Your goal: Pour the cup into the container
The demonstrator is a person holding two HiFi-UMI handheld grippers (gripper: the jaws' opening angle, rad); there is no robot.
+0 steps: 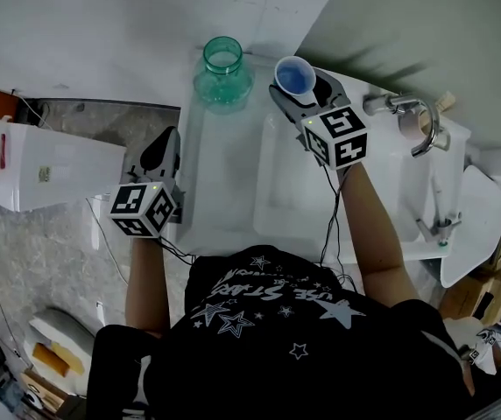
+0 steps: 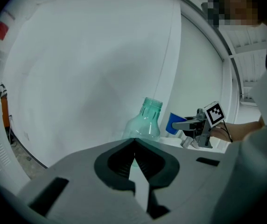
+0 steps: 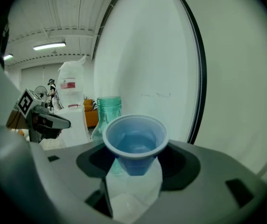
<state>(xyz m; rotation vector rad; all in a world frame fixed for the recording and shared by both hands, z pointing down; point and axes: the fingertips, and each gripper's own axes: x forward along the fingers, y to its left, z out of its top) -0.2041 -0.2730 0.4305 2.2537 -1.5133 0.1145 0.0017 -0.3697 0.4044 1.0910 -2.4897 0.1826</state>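
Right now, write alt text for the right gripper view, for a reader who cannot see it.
The right gripper holds an upright blue cup, apparently part-filled with liquid, between its jaws. Behind it stands an open green bottle, and the left gripper shows at the far left.

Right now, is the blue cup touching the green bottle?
Apart. The head view shows a clear gap between the blue cup and the green bottle.
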